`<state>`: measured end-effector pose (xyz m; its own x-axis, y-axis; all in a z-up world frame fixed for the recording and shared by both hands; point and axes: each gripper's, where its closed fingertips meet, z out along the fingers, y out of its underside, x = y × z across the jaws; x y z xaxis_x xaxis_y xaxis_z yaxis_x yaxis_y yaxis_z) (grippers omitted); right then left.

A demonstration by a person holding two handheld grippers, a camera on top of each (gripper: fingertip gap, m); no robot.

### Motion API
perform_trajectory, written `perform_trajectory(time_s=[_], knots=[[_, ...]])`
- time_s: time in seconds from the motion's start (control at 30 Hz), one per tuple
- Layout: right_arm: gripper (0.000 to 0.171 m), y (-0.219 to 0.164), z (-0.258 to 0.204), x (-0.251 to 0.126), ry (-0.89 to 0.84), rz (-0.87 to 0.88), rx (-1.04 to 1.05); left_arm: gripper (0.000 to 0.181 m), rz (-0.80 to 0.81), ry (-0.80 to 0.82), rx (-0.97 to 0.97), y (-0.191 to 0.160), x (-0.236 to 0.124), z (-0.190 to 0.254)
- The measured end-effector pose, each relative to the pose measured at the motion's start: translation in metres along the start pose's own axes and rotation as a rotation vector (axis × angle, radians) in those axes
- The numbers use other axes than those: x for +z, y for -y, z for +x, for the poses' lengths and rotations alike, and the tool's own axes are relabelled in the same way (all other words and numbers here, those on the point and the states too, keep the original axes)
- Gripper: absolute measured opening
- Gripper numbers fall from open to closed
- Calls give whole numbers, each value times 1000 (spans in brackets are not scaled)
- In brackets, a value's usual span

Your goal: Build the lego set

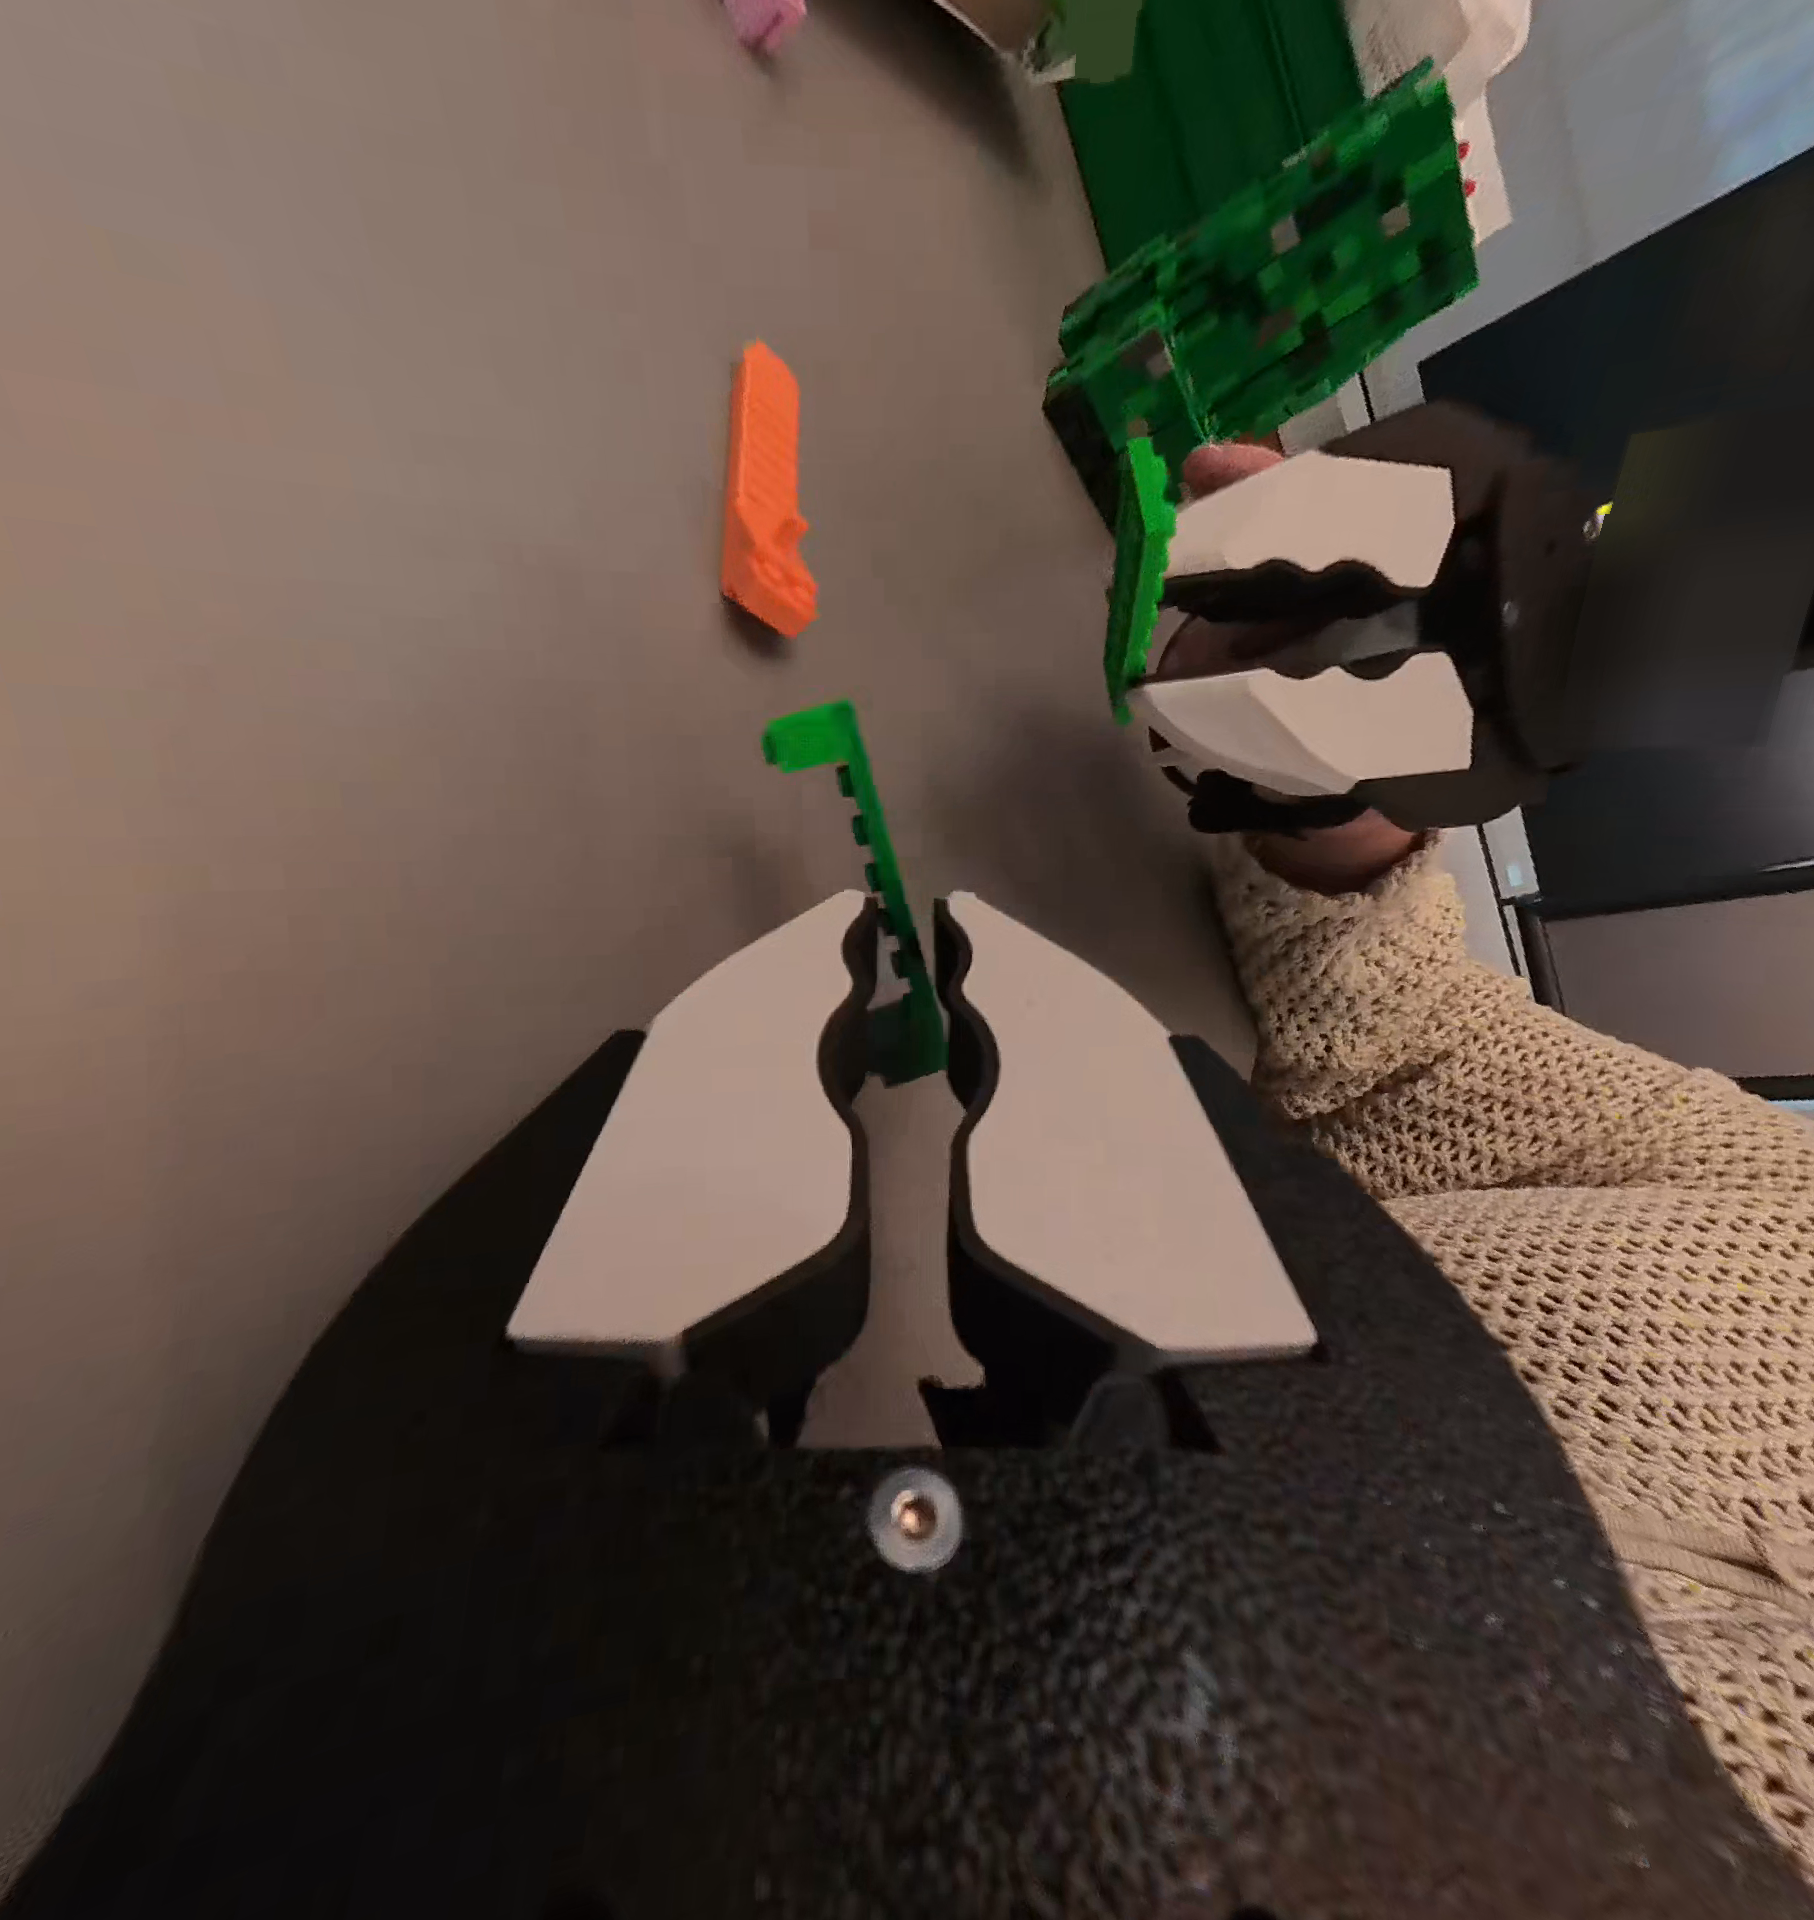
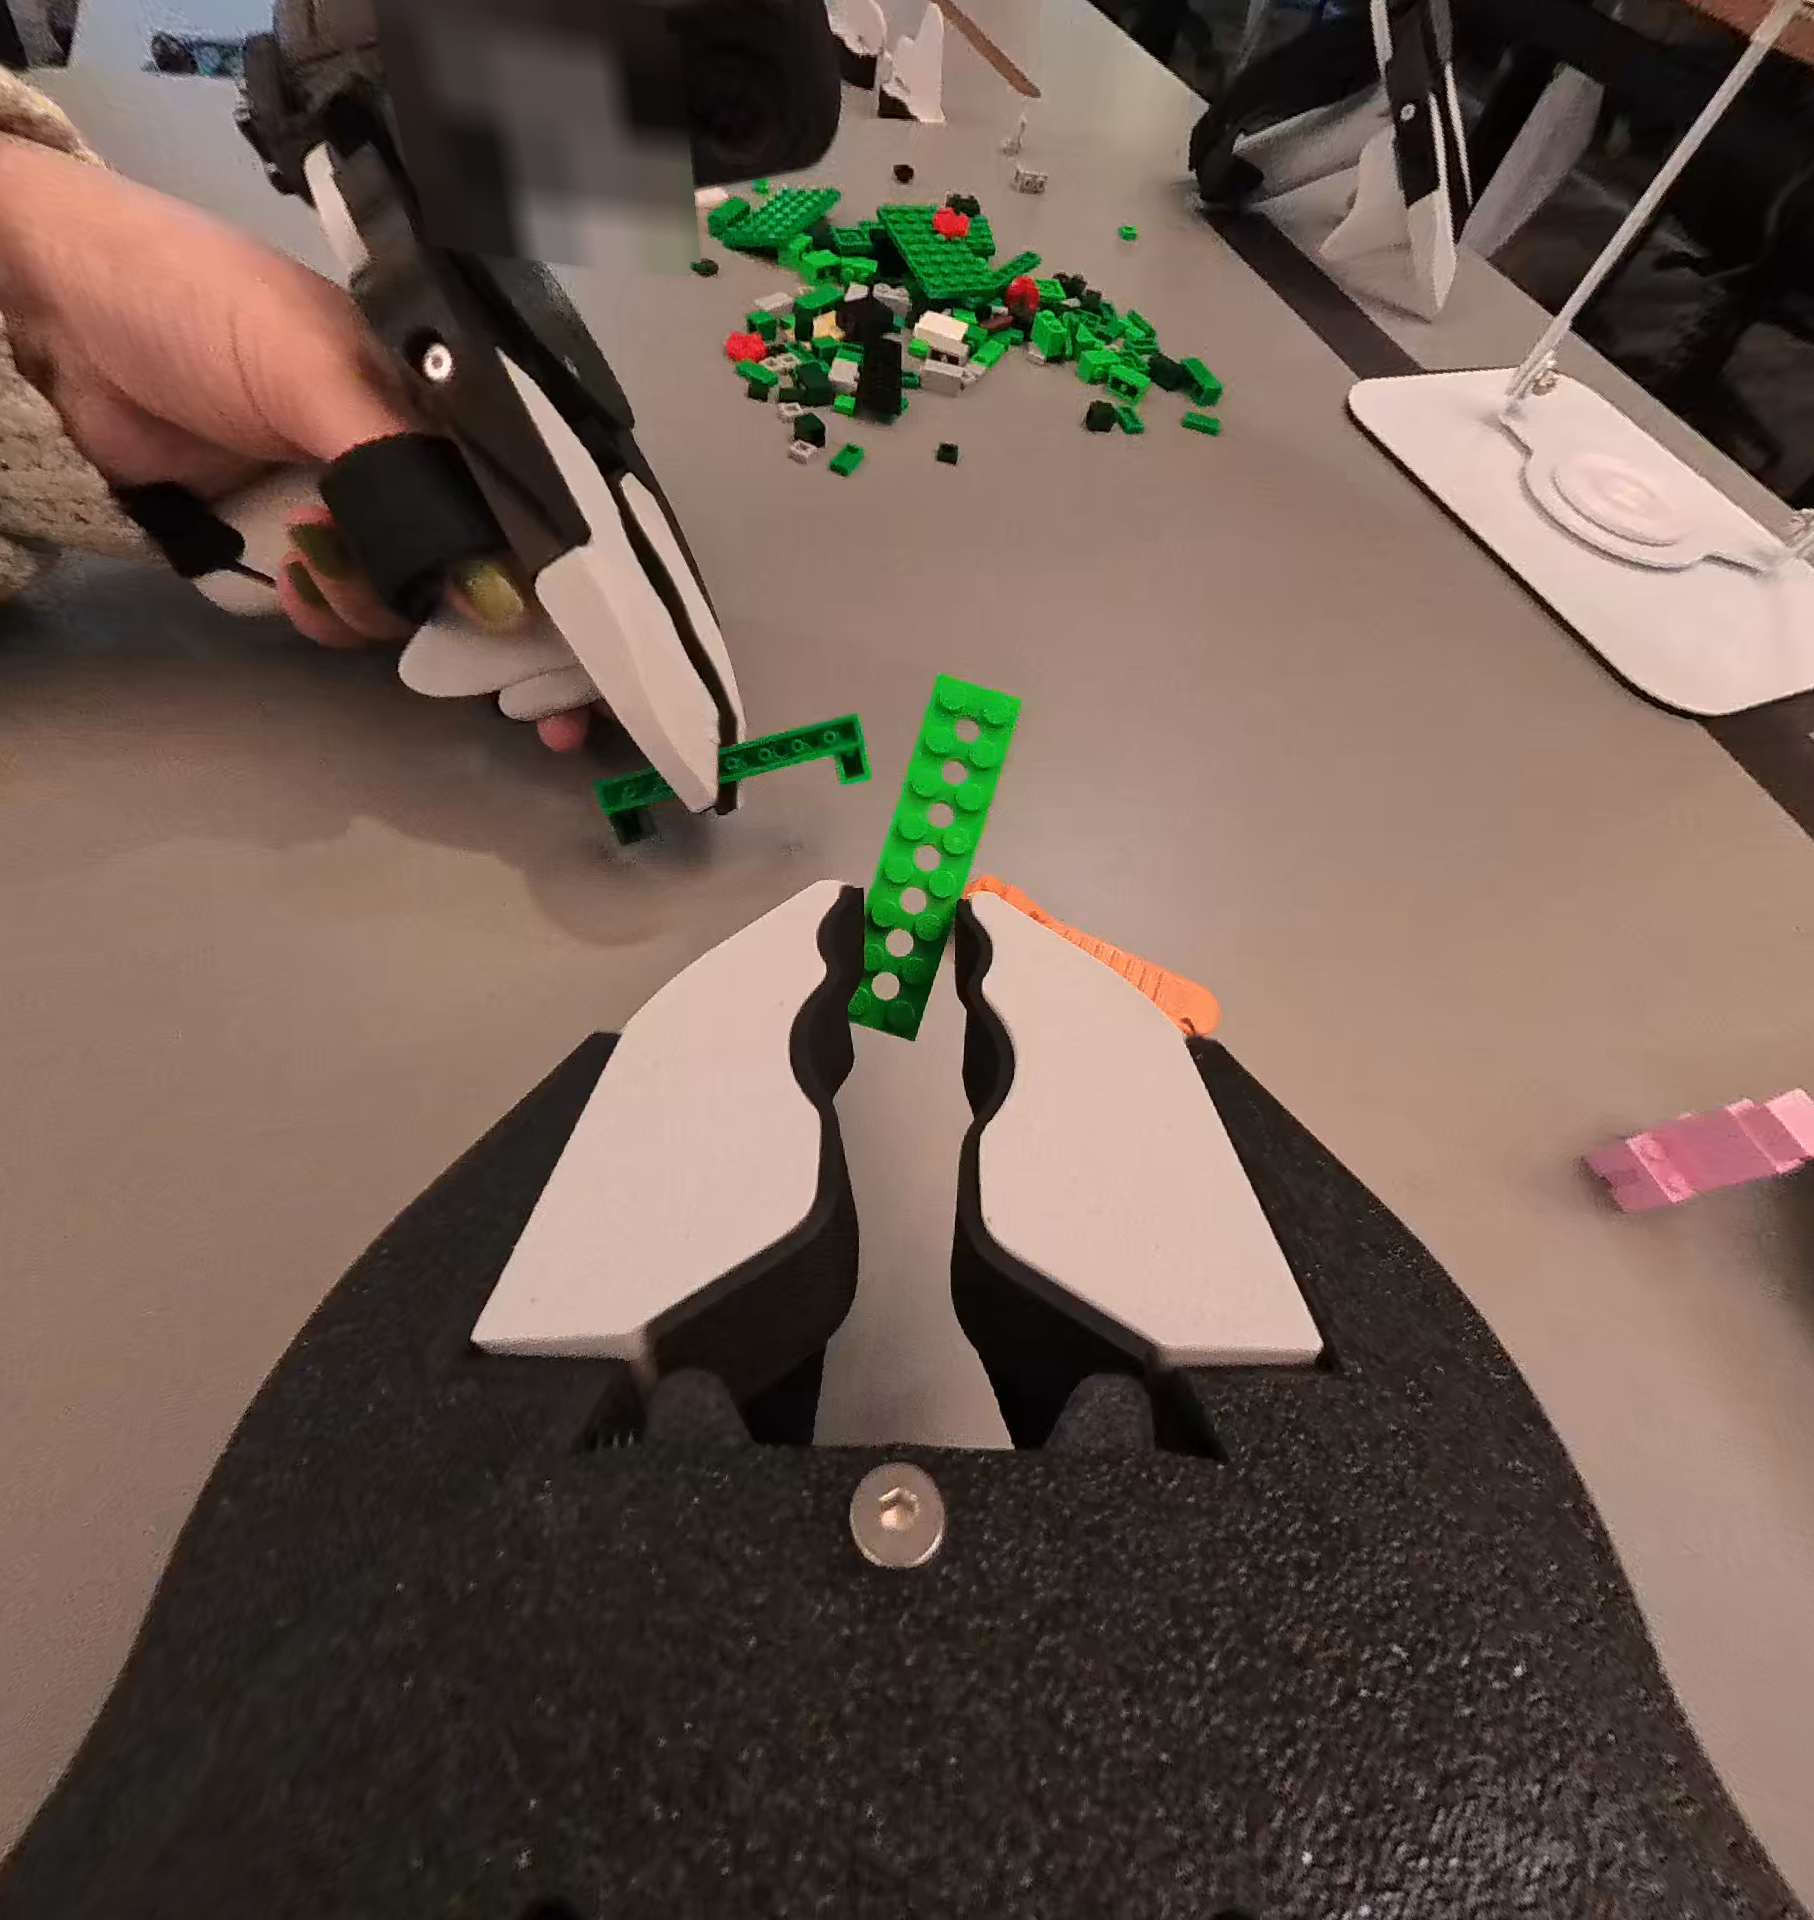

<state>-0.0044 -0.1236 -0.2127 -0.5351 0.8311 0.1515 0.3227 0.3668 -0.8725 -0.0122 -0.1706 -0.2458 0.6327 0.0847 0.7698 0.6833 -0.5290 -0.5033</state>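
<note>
My left gripper is shut on a thin green piece with a bracket at each end, held above the grey table. In the right wrist view that gripper holds the piece just over the table, at the left. My right gripper is shut on the lower end of a long green two-stud-wide plate, studs toward the camera, tilted slightly right. In the left wrist view the right gripper and its plate are at the right. The two green pieces are close together but apart.
A pile of loose green, black, white and red bricks lies farther back. An orange brick separator lies on the table, partly behind my right finger. A pink piece lies at right. A white stand base is at back right. A green pixel-patterned box stands nearby. Tip to tip, the grippers are about 7 cm apart.
</note>
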Motion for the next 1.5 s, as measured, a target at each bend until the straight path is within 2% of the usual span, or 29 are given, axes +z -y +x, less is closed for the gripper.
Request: perform_trajectory(time_s=[0.13, 0.33, 0.47, 0.67, 0.8, 0.87, 1.0, 1.1, 1.2, 1.33, 1.4, 1.5], knots=[[16, 0, 1, 0, 1, 8, 16, 21, 28, 31, -38, 4, -9, -7], [16, -1, 1, 2, 8, 11, 22, 25, 73, 78, -53, 7, -23, -18], [16, -2, 0, 3, 11, 5, 15, 38, 99, 160, -16, 8, -29, -23], [16, 1, -1, 2, 8, 15, 2, 44, 142, 281, 42, 10, -38, -32], [16, 1, -2, 2, 12, 15, -3, 54, 155, 364, 67, 9, -45, -39], [16, 1, -4, 2, 15, 15, -7, 54, 170, 405, 80, 9, -53, -45], [16, 6, -8, 3, 19, 44, -22, 51, 246, 386, 86, 11, -71, -46], [16, 17, -19, 1, 92, 115, 15, 45, 327, 384, 268, 16, -79, -28], [16, 31, -36, -2, 229, 215, 118, 58, 379, 395, 587, 16, -67, 10], [16, 39, -50, -5, 355, 266, 219, 74, 405, 636, 1099, 13, -45, 48], [16, 41, -55, -6, 403, 282, 250, 67, 451, 731, 1307, 13, -37, 68], [16, 46, -59, -10, 454, 310, 286, 72, 535, 777, 1435, 14, -31, 89]])
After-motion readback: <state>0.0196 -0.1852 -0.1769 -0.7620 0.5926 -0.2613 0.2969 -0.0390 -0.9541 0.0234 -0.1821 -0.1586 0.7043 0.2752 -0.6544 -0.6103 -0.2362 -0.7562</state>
